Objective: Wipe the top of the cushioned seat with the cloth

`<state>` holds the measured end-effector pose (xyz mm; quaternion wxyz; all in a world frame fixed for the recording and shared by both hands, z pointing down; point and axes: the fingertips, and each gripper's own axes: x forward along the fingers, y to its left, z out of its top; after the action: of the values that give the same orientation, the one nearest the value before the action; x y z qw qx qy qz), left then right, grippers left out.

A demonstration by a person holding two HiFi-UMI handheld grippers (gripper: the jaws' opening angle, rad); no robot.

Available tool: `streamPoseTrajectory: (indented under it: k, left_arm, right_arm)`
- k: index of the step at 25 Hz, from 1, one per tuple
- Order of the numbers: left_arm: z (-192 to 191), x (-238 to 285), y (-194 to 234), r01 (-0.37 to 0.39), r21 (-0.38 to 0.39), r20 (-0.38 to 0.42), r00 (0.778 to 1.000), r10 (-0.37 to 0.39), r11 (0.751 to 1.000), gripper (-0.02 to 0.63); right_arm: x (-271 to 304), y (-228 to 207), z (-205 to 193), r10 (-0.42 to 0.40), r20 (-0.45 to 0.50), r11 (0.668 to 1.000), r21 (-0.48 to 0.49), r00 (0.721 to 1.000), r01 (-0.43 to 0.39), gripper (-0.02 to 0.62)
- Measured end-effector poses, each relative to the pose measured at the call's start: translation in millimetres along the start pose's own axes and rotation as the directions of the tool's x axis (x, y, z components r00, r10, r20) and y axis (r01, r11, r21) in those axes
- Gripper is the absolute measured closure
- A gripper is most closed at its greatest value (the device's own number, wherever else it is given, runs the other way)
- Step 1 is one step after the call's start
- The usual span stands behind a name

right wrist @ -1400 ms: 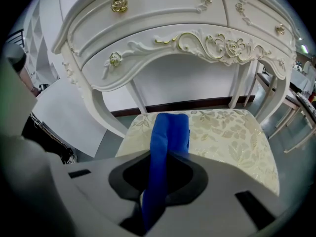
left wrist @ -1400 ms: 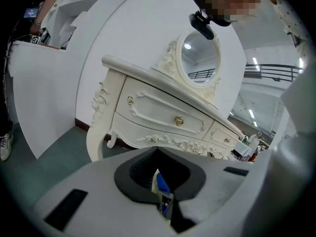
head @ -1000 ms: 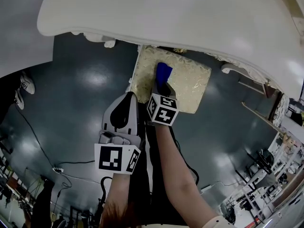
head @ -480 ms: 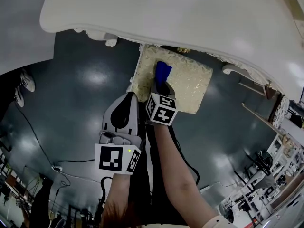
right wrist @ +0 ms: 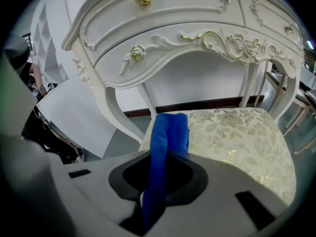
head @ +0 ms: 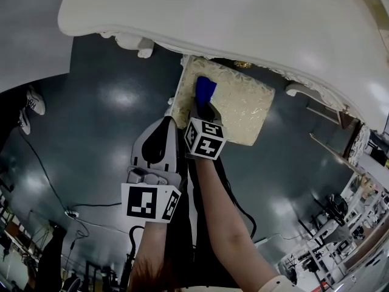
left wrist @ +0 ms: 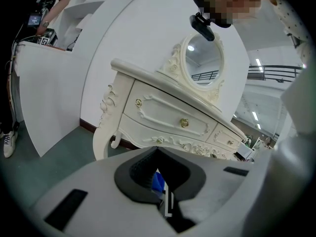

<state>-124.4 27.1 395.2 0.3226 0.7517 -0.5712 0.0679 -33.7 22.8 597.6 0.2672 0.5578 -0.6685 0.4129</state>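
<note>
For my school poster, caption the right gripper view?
Right gripper grips a blue cloth at the cushioned seat, before a white dressing table.

Far edge of cushioned seat hidden under dressing table; cloth tail hidden inside right tongs.

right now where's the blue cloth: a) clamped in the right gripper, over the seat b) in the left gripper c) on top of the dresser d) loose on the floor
a: the right gripper is shut on the cloth, whose free end reaches out over the seat.
</note>
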Motion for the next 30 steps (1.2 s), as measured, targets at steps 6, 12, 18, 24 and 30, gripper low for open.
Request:
streamPoseTrajectory:
  k: [6,12,18,24,30]
  left_arm:
    - [0,-4,7,-0.008,-0.006,0.003,1.000,0.008,1.000,0.607]
    - [0,-8,15,-0.018,-0.014,0.008,1.000,0.018,1.000,0.607]
    - [-1,-12,22,-0.028,-0.027,0.012,1.000,0.028,0.999,0.609]
    - [3,-17,29,-0.035,-0.039,0.016,0.999,0.036,0.999,0.608]
    - [-4,-16,37,-0.051,-0.051,0.012,0.999,0.051,0.997,0.607]
  right_arm:
    - [3,13,-1,0.026,0.003,1.000,-0.001,1.000,-0.026,0.534]
    - [4,17,-2,0.021,0.007,1.000,-0.012,1.000,-0.021,0.534]
    - [6,23,-2,0.032,0.011,0.999,-0.018,0.999,-0.032,0.534]
    - [5,31,-1,0.034,0.014,0.999,-0.027,0.999,-0.034,0.534]
    - [9,36,0,0.045,0.029,0.999,-0.027,0.999,-0.044,0.534]
